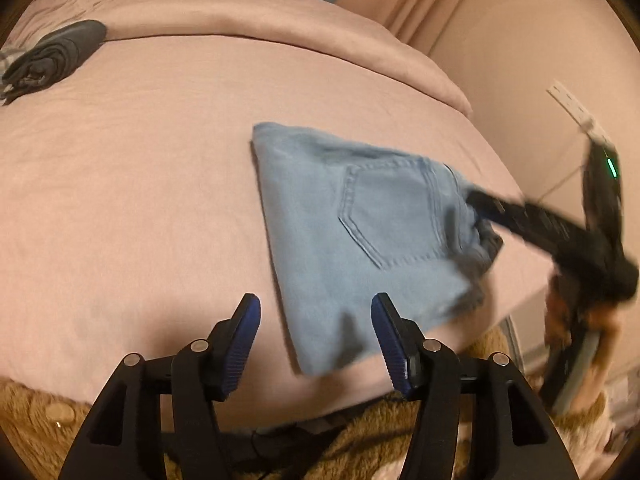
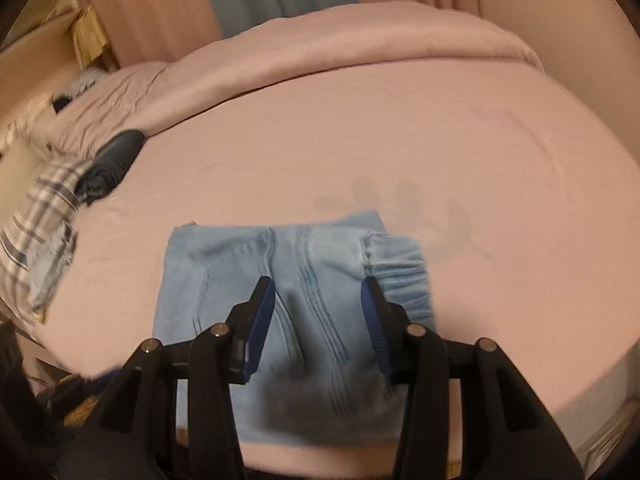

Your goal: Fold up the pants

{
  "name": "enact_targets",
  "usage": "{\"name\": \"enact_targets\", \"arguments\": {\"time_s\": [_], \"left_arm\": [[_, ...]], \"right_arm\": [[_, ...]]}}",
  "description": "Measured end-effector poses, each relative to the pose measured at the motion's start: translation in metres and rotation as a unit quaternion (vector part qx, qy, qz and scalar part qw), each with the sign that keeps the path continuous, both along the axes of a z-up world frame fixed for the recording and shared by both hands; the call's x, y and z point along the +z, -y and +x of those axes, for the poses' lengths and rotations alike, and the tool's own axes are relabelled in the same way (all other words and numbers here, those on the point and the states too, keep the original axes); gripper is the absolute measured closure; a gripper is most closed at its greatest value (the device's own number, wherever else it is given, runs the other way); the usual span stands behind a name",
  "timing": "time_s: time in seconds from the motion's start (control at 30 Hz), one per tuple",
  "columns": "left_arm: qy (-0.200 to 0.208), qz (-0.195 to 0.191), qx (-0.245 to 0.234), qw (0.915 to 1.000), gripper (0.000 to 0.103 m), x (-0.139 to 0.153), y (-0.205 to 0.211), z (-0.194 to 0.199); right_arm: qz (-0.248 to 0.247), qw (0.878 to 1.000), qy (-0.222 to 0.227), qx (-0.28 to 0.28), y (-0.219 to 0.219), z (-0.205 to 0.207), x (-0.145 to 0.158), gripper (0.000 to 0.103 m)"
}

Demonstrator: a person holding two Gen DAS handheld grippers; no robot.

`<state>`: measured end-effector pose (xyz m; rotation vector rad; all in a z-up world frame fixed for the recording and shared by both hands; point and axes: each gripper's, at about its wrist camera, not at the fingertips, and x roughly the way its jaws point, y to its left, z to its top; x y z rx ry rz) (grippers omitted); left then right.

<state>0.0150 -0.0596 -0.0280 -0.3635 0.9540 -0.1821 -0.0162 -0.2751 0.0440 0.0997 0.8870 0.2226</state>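
Light blue jeans (image 1: 360, 232) lie folded into a compact rectangle on the pink bed sheet (image 1: 140, 180), back pocket up, near the bed's right front corner. My left gripper (image 1: 316, 308) hovers open over the near corner of the jeans with nothing between its pads. My right gripper (image 1: 480, 204) shows blurred at the waistband end. In the right wrist view the right gripper (image 2: 318, 284) stands open just above the jeans (image 2: 208, 280), whose elastic waistband (image 2: 400, 272) lies by its right finger; the pads press on nothing.
A dark rolled garment (image 1: 56, 56) and a plaid cloth (image 2: 36, 232) lie at the bed's far left. A folded pink duvet (image 1: 240, 12) crosses the far end. A brown fuzzy blanket (image 1: 380, 432) lies below the bed's near edge. A wall (image 1: 520, 60) stands right.
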Motion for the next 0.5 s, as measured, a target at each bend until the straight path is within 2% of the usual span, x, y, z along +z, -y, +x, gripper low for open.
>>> {"name": "enact_targets", "arguments": {"time_s": [0.03, 0.13, 0.27, 0.5], "left_arm": [[-0.001, -0.004, 0.002, 1.0000, 0.046, 0.000, -0.002, 0.006], [-0.005, -0.019, 0.009, 0.9998, 0.045, 0.000, -0.005, 0.022], [-0.022, -0.023, 0.017, 0.9993, 0.044, -0.007, -0.008, 0.039], [-0.060, -0.010, 0.025, 0.9979, 0.044, -0.029, -0.002, 0.056]], "right_arm": [[0.007, 1.000, -0.001, 0.001, 0.004, -0.003, -0.001, 0.057], [-0.035, 0.999, 0.008, -0.029, 0.010, -0.012, -0.005, 0.057], [-0.001, 0.999, -0.001, -0.033, 0.021, -0.009, -0.012, 0.057], [-0.049, 0.998, 0.003, -0.029, 0.012, -0.009, -0.032, 0.056]]}}
